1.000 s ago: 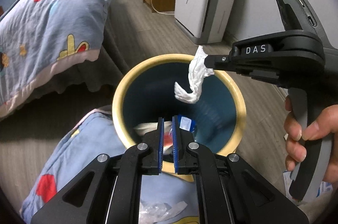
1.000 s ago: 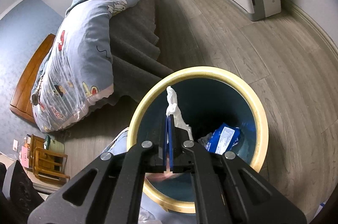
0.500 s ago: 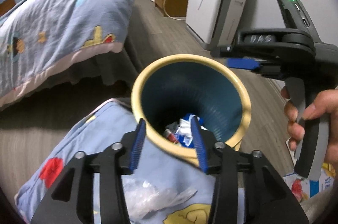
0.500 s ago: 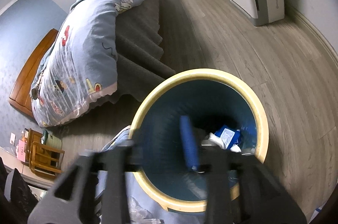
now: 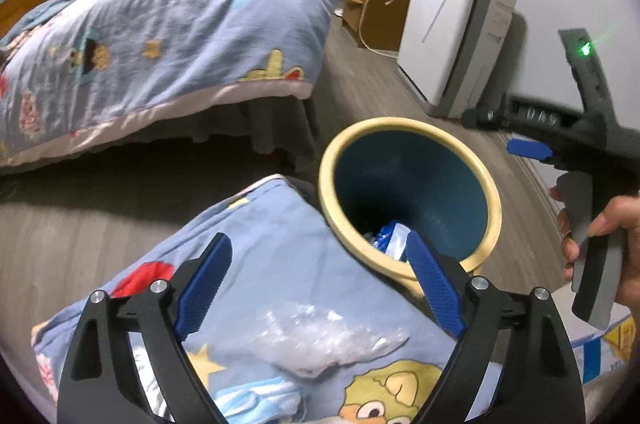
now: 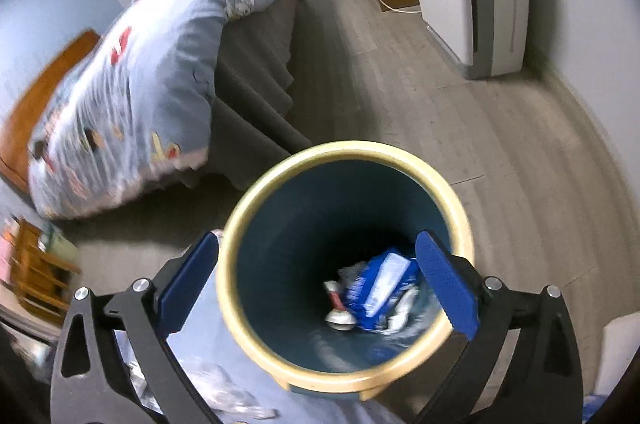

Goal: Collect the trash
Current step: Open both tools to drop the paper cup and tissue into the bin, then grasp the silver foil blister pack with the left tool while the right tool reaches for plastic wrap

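- The bed point(image 5: 160, 24) is the biggest thing here, with a blue cartoon blanket on top. It stands well apart from the grippers.
- A blue quilt point(image 5: 280, 244) lies on the floor just beside the bin.
- The trash bin point(image 6: 248, 224) has a yellow rim and is dark blue inside. It stands on the wood floor, touching the quilt.
- The left gripper point(image 5: 316, 284) hangs over the quilt. Its jaws are opening wide and nothing is between them.
- The right gripper point(image 6: 318, 288) hangs over the bin. Its jaws are opening wide too, with nothing pinched in them.
- A clear plastic wrapper point(image 5: 320, 340) lies crumpled on the quilt, just under the left gripper. It looks light, soft and slippery, so it may slide out. I think the best spot to pinch is the thick bunched middle.
- A blue packet point(image 6: 380, 284) and other bits of trash already sit at the bottom of the bin.
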### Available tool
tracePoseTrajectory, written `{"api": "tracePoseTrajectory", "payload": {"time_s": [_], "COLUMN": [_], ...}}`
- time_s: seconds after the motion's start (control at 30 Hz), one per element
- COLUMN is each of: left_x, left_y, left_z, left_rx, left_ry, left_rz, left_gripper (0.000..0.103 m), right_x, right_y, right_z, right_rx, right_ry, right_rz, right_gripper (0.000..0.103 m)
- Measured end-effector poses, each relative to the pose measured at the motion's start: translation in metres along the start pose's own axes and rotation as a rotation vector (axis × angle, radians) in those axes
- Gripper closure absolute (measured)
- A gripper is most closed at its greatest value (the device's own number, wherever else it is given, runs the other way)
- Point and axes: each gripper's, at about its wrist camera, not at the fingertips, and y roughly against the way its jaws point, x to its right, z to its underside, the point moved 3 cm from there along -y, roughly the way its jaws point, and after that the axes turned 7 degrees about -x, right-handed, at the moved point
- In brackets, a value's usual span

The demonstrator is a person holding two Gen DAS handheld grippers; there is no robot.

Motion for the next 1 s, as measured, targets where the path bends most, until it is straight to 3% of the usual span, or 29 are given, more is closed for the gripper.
{"api": "tracePoseTrajectory", "payload": {"time_s": [0.43, 0.63, 0.73, 1.0], "left_x": [-0.069, -0.106, -0.119, -0.158], "left_y": [0.07, 0.068, 0.06, 0.042], "left_z": [0.045, 0.082, 0.09, 0.113], "left_rx": [0.007, -0.012, -0.031, -0.108], "left_ry": [0.081, 0.166, 0.177, 0.234], "left_rz": [-0.107, -0.148, -0.171, -0.22], "left_gripper": [0.012, 0.011, 0.011, 0.011], "right_x": [0.001, -0.012, -0.034, -0.12], "right_y": [-0.006, -0.007, -0.009, -0.027], "right_z": [0.009, 0.017, 0.027, 0.073], "right_rx": [-0.034, -0.048, -0.074, -0.164], "right_ry": [-0.014, 0.039, 0.102, 0.44], "right_rz": [-0.009, -0.014, -0.055, -0.132], "right_gripper": [0.006, 0.006, 0.006, 0.006]}}
